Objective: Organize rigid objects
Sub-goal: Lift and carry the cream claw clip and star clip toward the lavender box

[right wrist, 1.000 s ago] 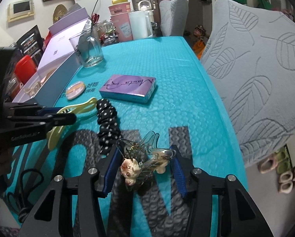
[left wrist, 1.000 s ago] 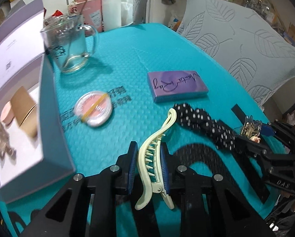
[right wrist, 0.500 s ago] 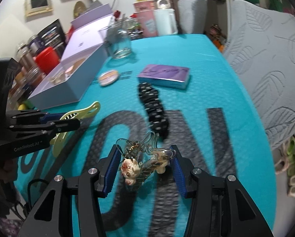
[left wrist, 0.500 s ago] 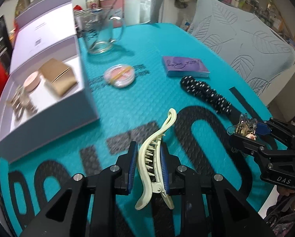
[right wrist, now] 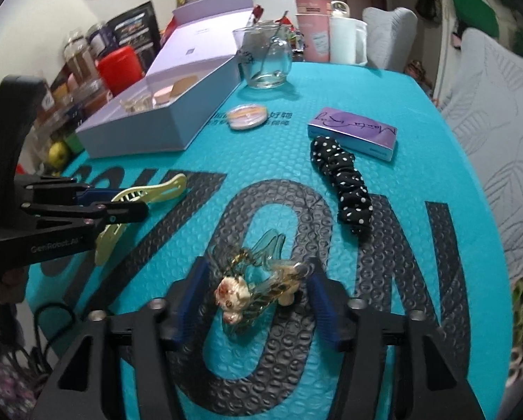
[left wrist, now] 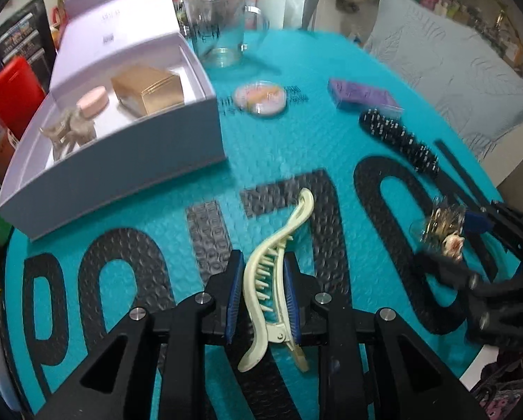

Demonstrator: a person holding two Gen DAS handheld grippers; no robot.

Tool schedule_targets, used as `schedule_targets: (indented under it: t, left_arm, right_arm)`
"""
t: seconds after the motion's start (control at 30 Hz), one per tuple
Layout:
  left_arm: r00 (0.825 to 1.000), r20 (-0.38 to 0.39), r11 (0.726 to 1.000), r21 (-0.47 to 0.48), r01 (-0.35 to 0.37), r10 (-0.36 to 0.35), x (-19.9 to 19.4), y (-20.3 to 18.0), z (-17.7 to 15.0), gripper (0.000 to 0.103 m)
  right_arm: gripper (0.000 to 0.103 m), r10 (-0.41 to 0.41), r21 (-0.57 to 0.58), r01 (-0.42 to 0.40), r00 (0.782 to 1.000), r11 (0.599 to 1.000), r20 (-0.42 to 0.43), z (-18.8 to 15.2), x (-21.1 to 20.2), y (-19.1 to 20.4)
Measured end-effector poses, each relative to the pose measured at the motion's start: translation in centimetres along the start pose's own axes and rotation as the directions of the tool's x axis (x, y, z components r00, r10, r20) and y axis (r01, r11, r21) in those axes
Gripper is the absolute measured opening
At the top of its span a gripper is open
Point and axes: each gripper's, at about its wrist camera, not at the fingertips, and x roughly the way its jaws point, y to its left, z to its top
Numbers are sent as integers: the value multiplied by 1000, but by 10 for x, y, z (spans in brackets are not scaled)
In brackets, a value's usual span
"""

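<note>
My left gripper [left wrist: 263, 294] is shut on a cream hair clip [left wrist: 279, 255] and holds it above the teal mat, right of the open lavender box [left wrist: 163, 147]. My right gripper [right wrist: 254, 297] is shut on a clear claw clip with a flower [right wrist: 251, 280]; it also shows at the right of the left wrist view [left wrist: 443, 224]. The box holds a gold case [left wrist: 149, 89], a pink compact [left wrist: 93, 99] and a beige claw clip [left wrist: 69, 131]. On the mat lie a round compact [left wrist: 261, 98], a purple box [right wrist: 352, 133] and a black dotted scrunchie [right wrist: 345, 182].
A glass mug [right wrist: 266, 59] stands behind the box. Pink cups [right wrist: 312, 28] and a white container [right wrist: 345, 40] stand at the far edge. A red canister [right wrist: 119, 68] and jars stand left of the box. Grey chairs [right wrist: 499, 133] flank the right side.
Both grippers have pulled back toward the near side and swung left with their clips. The lavender box now sits closer to the middle of the left wrist view.
</note>
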Motion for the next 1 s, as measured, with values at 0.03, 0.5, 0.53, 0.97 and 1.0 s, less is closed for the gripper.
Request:
schedule_targets:
  t: [0.03,0.5,0.53,0.97,1.0]
  left_arm:
    - [1000,1,1000,6,-3,3,0,-1,0,23]
    - [1000,25,1000,-28,0,1,-12,3,-11,23]
    - [1000,27,1000,-31,1,0,-12,3,-12,22]
    - [998,64,993,-114,21,-14,-38,17,-21,22]
    - [998,67,992,-122,21,-13,-41,19,-21,22]
  right_arm:
    - [69,-4,-6,4,1000,1000,0,-1,0,1]
    - [56,-87,-26,87,996,996,13,-1,3,8]
    - [56,-82,-16,82,997,997,15,0,3,7]
    - [56,17,-10,-17,1000,1000,25,13,-6,21]
    - [56,28,-15,-27,999,1000,26,15,-7,23]
